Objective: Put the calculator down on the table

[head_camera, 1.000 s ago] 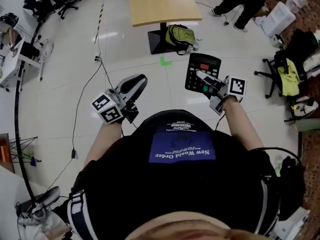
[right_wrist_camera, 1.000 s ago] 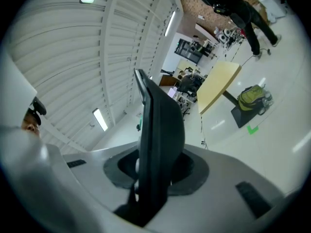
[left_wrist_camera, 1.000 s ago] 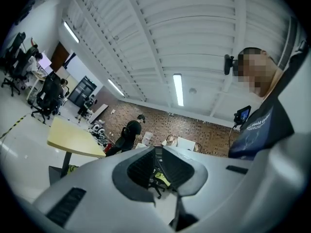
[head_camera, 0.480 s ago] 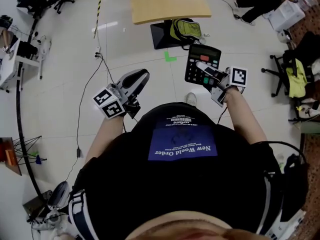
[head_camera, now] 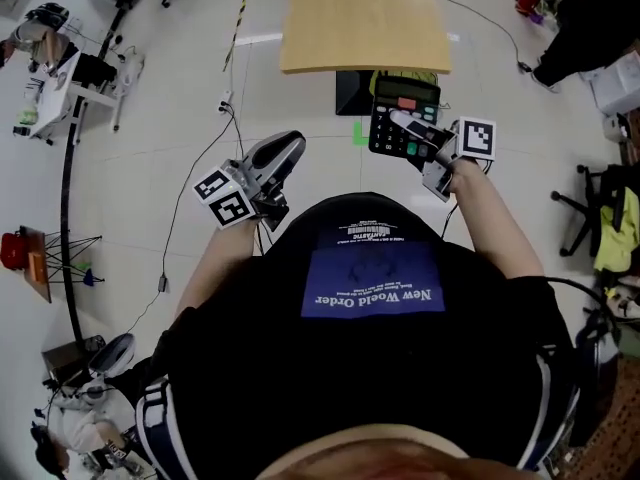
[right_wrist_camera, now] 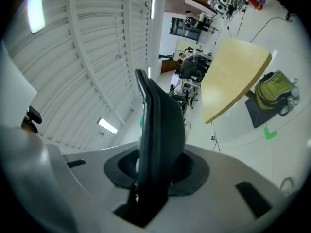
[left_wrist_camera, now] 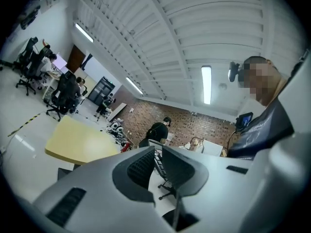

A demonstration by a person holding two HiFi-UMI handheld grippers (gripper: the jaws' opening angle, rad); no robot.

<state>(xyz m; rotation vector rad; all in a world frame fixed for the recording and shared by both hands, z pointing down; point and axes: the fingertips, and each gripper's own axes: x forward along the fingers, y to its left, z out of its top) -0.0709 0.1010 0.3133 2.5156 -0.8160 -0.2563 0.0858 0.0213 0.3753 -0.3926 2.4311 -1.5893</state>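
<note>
A black calculator with a green-red display strip is held face up over the floor, and my right gripper is shut on its near edge. From the right gripper view the calculator shows edge-on, clamped upright between the pads. The light wooden table stands just ahead, and the calculator's far end overlaps the table's near edge in the head view. The table lies to the right in the right gripper view. My left gripper hangs at the left with its pads nearly together and nothing between them.
Under the table are its black base and a green backpack. A green tape mark is on the white floor. A cable runs down the left. Office chairs stand at the right, desks and chairs at the far left.
The person has walked toward the table, which now sits closer and more centred. Both grippers moved forward with them, and the calculator stays in the right gripper.
</note>
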